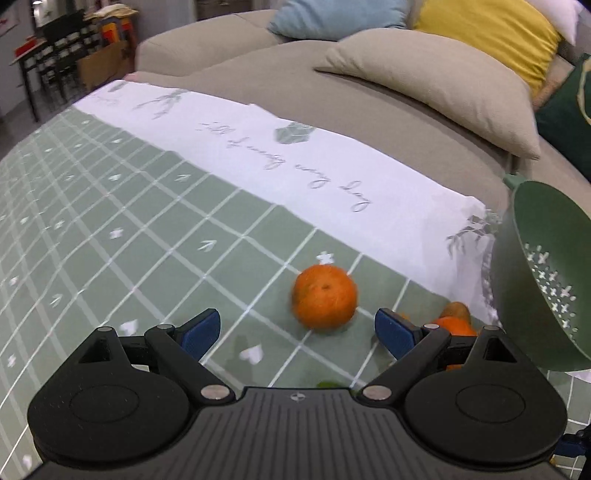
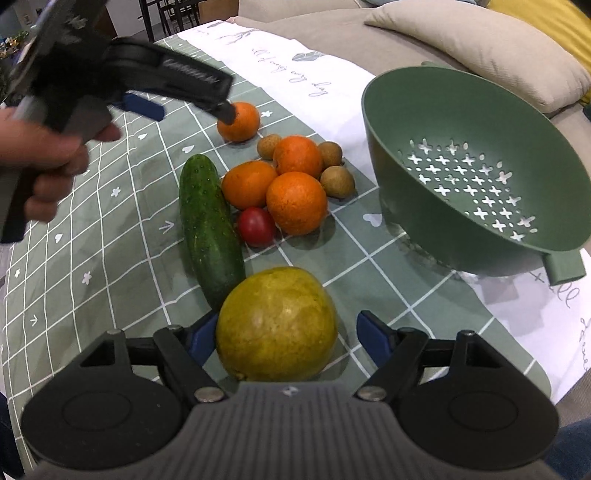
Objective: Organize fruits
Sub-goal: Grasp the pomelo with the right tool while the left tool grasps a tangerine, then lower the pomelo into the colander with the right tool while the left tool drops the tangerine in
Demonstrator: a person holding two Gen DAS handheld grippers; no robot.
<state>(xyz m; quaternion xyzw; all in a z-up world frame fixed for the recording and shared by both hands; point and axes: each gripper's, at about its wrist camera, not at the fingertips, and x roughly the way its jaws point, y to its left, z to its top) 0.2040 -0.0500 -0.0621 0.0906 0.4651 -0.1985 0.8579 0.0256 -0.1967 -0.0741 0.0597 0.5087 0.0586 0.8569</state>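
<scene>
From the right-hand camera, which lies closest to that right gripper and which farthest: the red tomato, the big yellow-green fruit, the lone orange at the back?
1. Big yellow-green fruit, between the right gripper fingers.
2. Red tomato, mid-table beside the cucumber.
3. Lone orange, at the back, under the left gripper.

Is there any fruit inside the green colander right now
No, the green colander is empty in the right wrist view, its perforated bottom bare, while the oranges and mango lie on the tablecloth.

I am working in a home living room: a beige sofa [image 1: 280,85] with blue [image 1: 332,16], yellow [image 1: 491,33] and tan cushions [image 1: 443,85] sits behind my bench, which wears a green grid tablecloth [image 1: 110,229]; dark dining chairs [image 1: 62,48] stand beyond.
</scene>
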